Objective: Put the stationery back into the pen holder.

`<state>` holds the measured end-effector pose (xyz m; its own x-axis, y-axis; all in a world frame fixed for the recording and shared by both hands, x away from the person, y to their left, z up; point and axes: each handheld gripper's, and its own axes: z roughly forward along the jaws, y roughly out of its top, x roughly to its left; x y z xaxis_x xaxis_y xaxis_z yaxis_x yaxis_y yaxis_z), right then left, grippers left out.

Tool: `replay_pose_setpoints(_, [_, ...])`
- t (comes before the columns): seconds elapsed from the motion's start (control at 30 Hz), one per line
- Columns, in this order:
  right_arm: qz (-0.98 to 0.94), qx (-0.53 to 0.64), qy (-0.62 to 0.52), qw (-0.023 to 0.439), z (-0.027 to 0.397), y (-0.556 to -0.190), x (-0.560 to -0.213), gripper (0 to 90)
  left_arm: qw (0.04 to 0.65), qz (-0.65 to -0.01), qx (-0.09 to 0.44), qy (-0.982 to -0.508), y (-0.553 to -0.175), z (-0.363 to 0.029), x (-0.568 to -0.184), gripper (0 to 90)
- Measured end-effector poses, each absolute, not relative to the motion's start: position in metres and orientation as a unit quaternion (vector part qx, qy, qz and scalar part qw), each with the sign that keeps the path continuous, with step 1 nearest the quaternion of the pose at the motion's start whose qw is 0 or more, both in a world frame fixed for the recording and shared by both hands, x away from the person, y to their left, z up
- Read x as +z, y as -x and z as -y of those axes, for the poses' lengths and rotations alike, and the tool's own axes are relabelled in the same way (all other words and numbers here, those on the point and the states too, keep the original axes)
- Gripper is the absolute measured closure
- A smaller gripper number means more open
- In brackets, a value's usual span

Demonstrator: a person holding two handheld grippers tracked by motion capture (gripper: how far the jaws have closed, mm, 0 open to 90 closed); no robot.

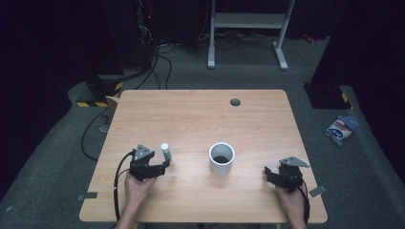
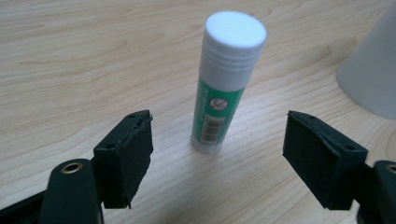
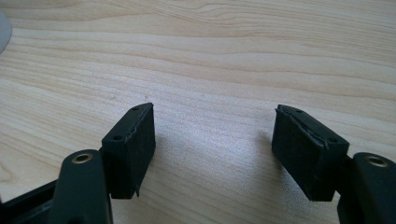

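Upright on the wooden tabletop (image 1: 200,114), a green glue stick (image 1: 165,151) with a white cap stands just ahead of the left hand-held gripper (image 1: 165,164), at about one o'clock from the hand (image 1: 138,187) that holds it. Seen from the left gripper view, the glue stick (image 2: 223,84) rises between and a little beyond the two black pads (image 2: 127,156), which are spread wide and touch neither side of the tube; its barcode label faces the camera. A white cup (image 1: 221,158), dark inside, sits at three o'clock from the glue stick, near the middle of the tabletop's near half, and its pale wall (image 2: 371,74) edges into the left gripper view at the right. Farther along at three o'clock from the cup, well apart from it, the right hand-held gripper (image 1: 268,171) rests low over the tabletop in the person's other hand (image 1: 290,199). Its pads (image 3: 130,149) stand parted in the right gripper view, with bare wood grain between them. A dark round grommet (image 1: 235,102) marks the tabletop's far edge at twelve o'clock from the cup.
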<state>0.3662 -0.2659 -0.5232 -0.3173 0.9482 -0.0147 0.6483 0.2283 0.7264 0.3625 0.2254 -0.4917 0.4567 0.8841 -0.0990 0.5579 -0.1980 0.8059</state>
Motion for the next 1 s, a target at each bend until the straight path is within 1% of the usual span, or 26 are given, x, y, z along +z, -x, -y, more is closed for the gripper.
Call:
replay_pose_setpoints(0.3, [-0.749,0.316,-0.533,0.236,0.266,-0.366,-0.523,29.8,0.403,-0.479,0.210,-0.751,-0.371,-0.219,-0.491,29.8])
replay_pose_setpoints(0.53, [-0.749,0.316,-0.532,0.236,0.266,-0.366,-0.523,29.8,0.409,-0.474,0.240,-0.742,-0.372,-0.213,-0.488,40.3])
replay_pose_setpoints(0.73, [-0.749,0.317,-0.532,0.236,0.266,-0.366,-0.523,29.8,0.405,-0.474,0.241,-0.744,-0.374,-0.212,-0.490,46.6])
replay_pose_setpoints(0.97, [-0.749,0.317,-0.533,0.235,0.266,-0.366,-0.523,29.4,0.403,-0.476,0.235,-0.745,-0.374,-0.212,-0.490,56.3])
replay_pose_setpoints(1.0, [-0.749,0.317,-0.532,0.235,0.266,-0.366,-0.523,29.3,0.403,-0.475,0.234,-0.746,-0.374,-0.211,-0.490,59.2])
